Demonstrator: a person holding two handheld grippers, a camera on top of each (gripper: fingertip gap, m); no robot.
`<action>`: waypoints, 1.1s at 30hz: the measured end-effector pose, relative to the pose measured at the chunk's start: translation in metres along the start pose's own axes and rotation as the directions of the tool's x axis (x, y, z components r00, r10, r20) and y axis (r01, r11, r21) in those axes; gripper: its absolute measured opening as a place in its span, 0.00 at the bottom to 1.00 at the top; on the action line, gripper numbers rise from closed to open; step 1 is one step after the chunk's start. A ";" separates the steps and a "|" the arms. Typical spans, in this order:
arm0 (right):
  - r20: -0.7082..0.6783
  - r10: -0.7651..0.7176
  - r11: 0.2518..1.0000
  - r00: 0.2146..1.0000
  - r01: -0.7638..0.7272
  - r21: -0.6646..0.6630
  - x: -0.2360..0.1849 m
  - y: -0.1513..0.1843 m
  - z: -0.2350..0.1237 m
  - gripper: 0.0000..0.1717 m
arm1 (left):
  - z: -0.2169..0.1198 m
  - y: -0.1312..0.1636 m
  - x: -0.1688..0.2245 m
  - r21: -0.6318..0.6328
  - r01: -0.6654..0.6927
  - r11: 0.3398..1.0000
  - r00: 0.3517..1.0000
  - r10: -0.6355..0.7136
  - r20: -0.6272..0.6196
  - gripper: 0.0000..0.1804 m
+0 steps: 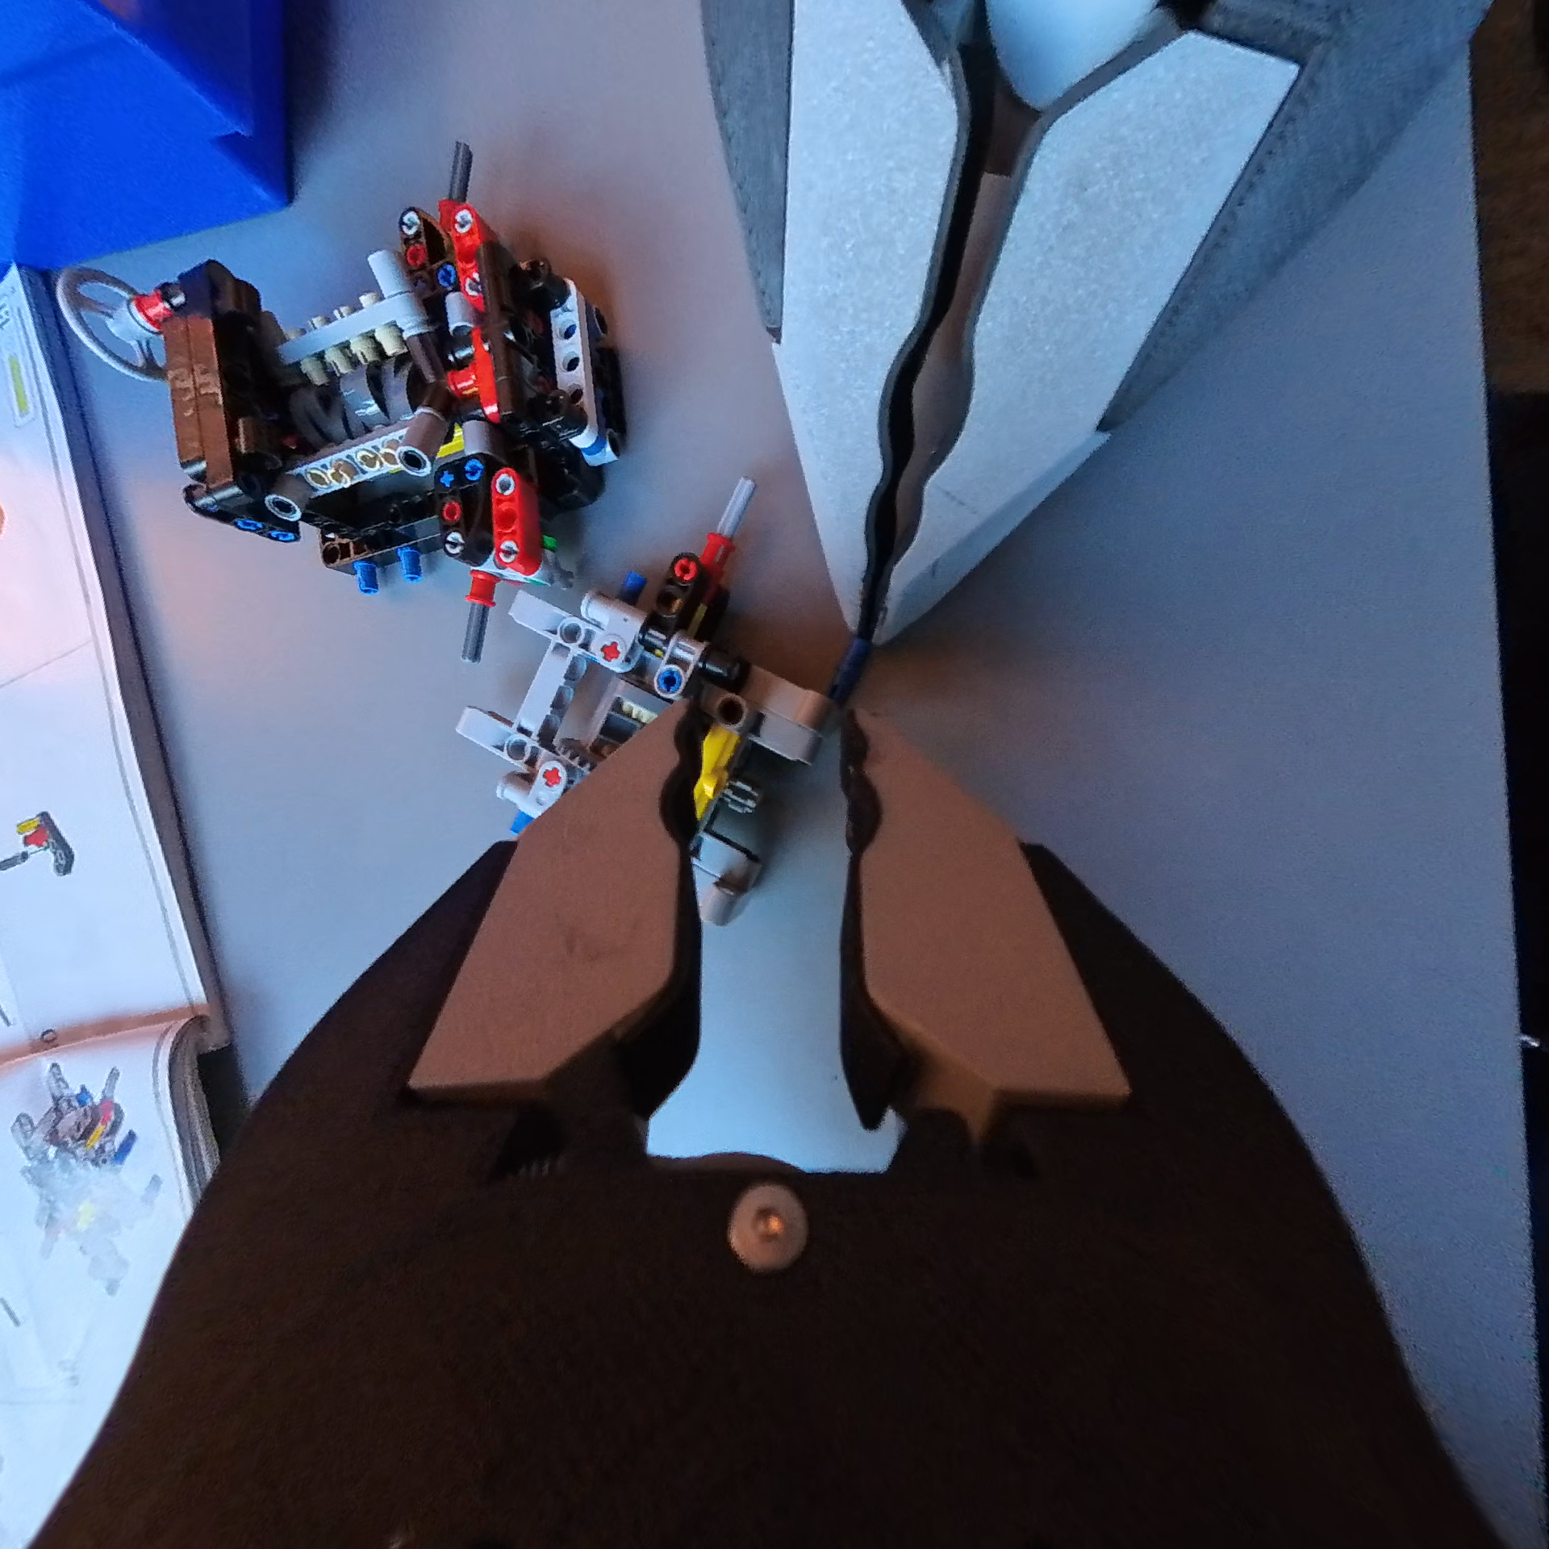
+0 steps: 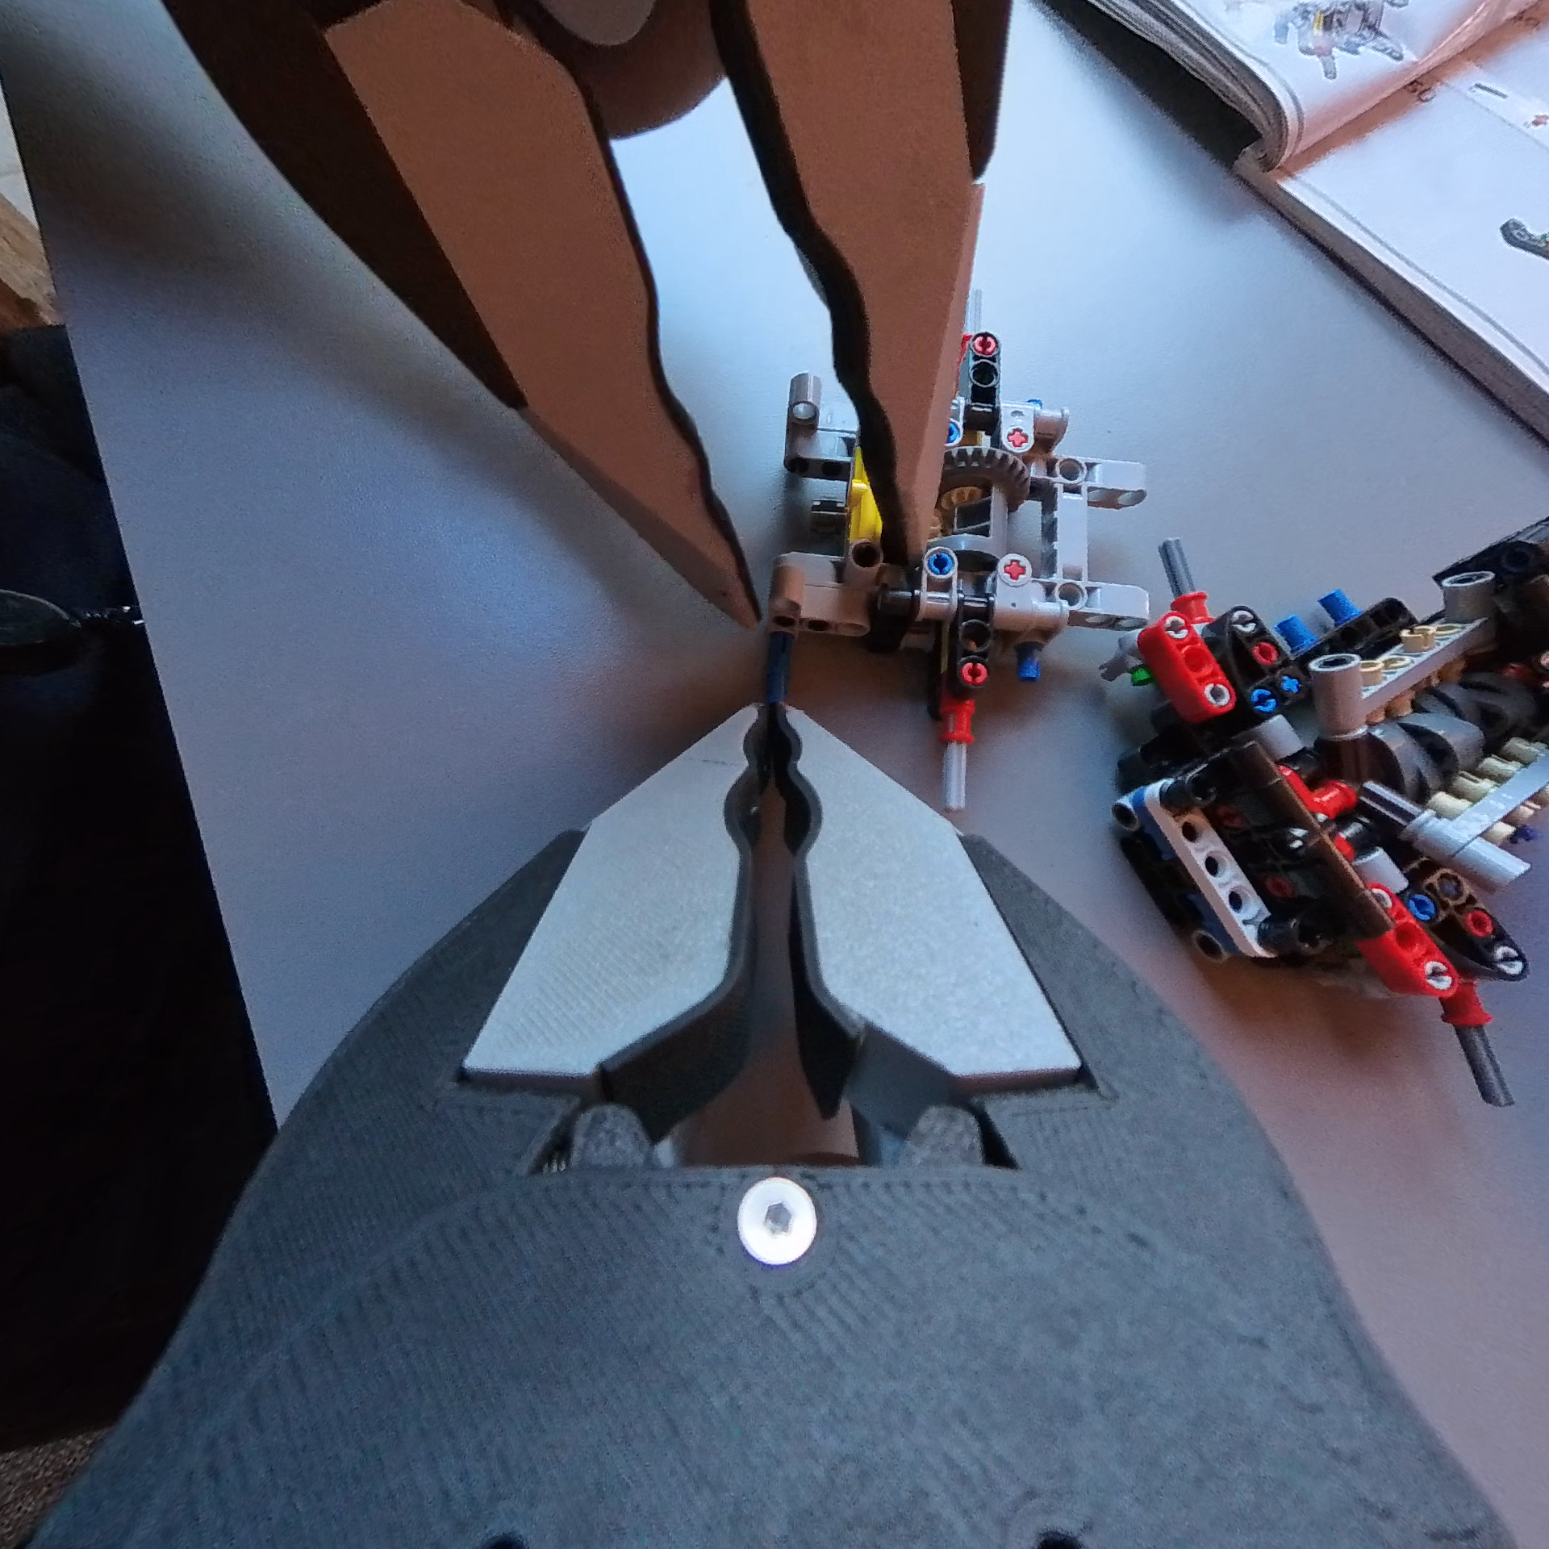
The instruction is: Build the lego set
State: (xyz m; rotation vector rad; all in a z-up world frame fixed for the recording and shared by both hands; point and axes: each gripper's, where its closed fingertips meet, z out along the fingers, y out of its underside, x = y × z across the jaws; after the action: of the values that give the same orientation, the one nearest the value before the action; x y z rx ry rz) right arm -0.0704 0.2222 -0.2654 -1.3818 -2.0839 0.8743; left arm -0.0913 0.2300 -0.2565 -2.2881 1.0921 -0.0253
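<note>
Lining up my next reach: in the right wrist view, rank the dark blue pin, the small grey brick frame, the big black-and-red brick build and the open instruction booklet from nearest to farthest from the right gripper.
1. Dark blue pin: clamped at the right gripper's fingertips.
2. Small grey brick frame: just ahead, slightly right.
3. Big black-and-red brick build: far right.
4. Open instruction booklet: top right corner.

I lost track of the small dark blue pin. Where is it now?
The dark blue pin is pinched in the right gripper, its far end at a hole in the grey brick assembly, beside the left gripper.
</note>
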 end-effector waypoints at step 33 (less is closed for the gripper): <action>0.005 0.009 1.000 1.000 -0.009 0.006 0.001 -0.001 0.003 0.00 | 0.003 0.002 -0.005 0.016 0.012 1.000 0.996 -0.013 0.084 0.22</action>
State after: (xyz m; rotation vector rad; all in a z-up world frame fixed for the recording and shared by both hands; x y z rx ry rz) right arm -0.0738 0.2219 -0.2665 -1.3882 -2.0794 0.8875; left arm -0.0953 0.2345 -0.2590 -2.2611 1.0308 0.0564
